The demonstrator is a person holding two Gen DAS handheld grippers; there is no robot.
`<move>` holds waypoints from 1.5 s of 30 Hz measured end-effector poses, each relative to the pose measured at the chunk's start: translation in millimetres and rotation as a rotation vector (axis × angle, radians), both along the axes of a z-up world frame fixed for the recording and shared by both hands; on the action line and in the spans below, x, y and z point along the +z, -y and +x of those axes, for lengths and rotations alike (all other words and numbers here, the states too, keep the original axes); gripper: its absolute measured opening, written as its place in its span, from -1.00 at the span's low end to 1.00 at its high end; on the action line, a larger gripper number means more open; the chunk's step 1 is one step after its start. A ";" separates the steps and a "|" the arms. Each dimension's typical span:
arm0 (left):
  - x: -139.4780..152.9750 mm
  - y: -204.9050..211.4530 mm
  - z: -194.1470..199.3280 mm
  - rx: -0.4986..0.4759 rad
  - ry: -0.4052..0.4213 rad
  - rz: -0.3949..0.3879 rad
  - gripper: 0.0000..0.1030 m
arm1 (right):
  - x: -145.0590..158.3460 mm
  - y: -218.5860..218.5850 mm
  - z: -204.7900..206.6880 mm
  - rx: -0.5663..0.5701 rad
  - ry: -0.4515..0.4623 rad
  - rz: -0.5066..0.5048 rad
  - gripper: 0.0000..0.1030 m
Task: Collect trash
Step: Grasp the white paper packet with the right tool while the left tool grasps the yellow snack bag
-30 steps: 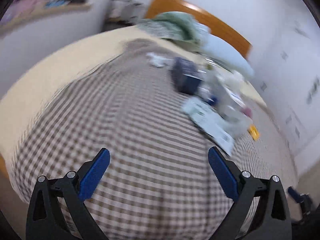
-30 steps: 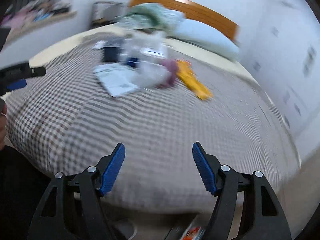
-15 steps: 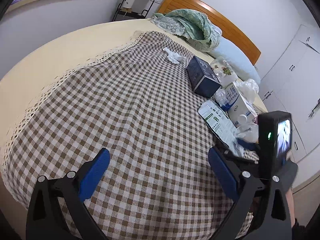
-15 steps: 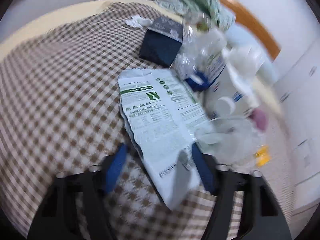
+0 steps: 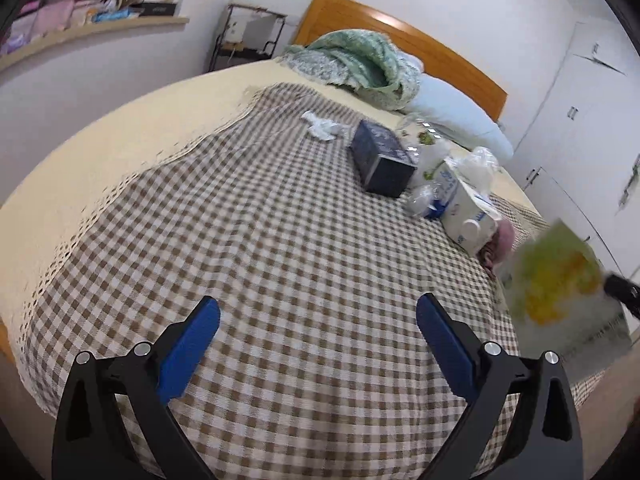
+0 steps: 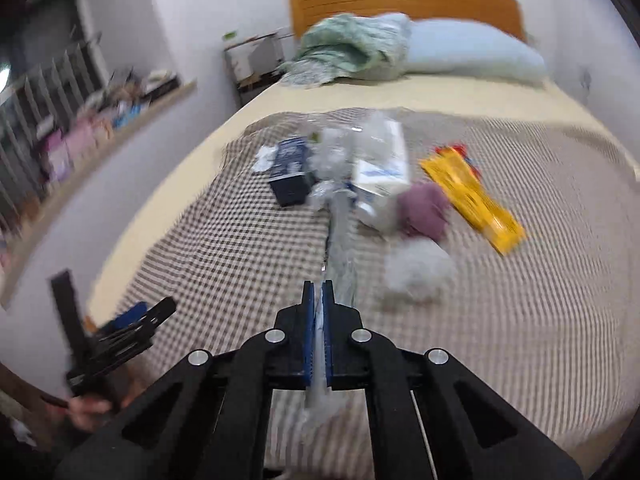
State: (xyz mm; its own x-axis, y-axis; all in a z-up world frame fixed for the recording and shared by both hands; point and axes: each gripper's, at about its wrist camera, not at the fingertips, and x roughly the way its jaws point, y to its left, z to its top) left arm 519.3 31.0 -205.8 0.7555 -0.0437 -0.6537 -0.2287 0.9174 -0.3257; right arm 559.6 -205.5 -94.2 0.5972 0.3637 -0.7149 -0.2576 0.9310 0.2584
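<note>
My right tongs (image 6: 318, 292) have just been closing and are now clenched on a flat printed package (image 6: 340, 236), edge-on between the blue pads; from the left wrist view it is a blurred green-yellow sheet (image 5: 560, 284) lifted beyond the bed's right edge. My left tongs (image 5: 318, 320) are released, jaws wide, nothing between them, hanging over the checked bedspread (image 5: 280, 240) near the foot edge. Rest of the trash sits mid-bed toward the headboard side: dark blue box (image 5: 382, 158), white carton (image 5: 466, 208), crumpled tissue (image 5: 324, 126), clear plastic wrap (image 5: 480, 164), purple wad (image 6: 426, 210), yellow wrapper (image 6: 472, 200), white crumpled ball (image 6: 416, 272). Pillow (image 5: 452, 112) and green blanket (image 5: 360, 64) lie at the headboard.
</note>
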 end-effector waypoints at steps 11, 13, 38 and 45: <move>5.2 65.1 -4.5 -0.165 0.018 0.152 0.85 | -65.0 47.4 -46.4 -0.114 -0.065 0.108 -0.73; 4.0 66.9 -3.8 -0.174 0.009 0.156 0.85 | -73.5 36.7 -47.9 -0.134 -0.050 0.008 -0.52; -7.9 68.3 7.7 -0.185 -0.060 0.144 0.85 | -119.4 33.9 -91.5 -0.021 0.097 -0.364 0.72; -9.3 70.1 8.6 -0.192 -0.065 0.146 0.85 | -158.2 18.1 -117.4 0.234 0.228 -0.748 0.54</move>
